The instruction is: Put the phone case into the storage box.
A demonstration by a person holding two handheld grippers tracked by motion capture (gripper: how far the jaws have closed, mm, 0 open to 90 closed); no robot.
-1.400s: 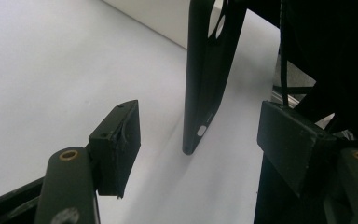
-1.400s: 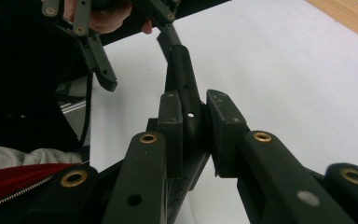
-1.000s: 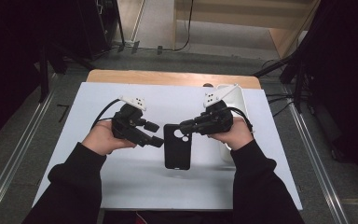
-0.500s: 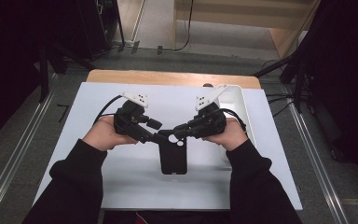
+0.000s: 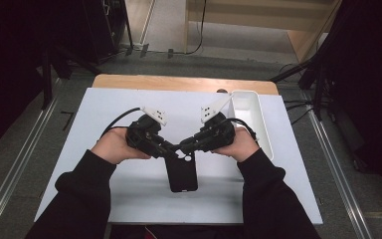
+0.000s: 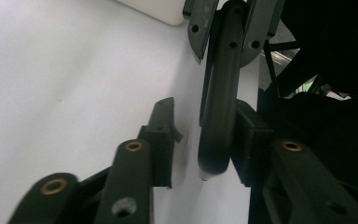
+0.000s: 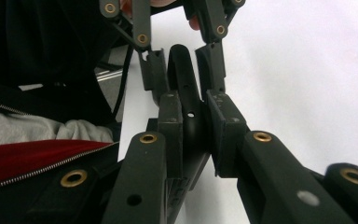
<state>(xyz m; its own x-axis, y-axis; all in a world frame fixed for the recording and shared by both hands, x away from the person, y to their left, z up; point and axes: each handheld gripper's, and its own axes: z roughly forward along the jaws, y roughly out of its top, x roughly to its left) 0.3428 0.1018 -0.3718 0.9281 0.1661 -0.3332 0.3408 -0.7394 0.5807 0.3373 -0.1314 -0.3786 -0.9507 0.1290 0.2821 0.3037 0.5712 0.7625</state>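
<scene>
White table (image 5: 104,114): white bin (image 5: 251,117) beside right tongs (image 5: 185,147), contents unseen.

Right tongs (image 7: 193,123) rise from the bottom of the frame, both black jaws clamped on the edge of a black phone case (image 7: 182,74), seen edge-on and standing upright between them. A small hole shows in the case edge just above the grip. Farther up, the left tongs (image 7: 179,67) reach in from the top, one jaw on each side of the same case; their jaws have just been closing. White worktop (image 7: 307,70) lies to the right. Dark sleeve, a red zipped jacket (image 7: 37,158) and grey cloth at left.
</scene>
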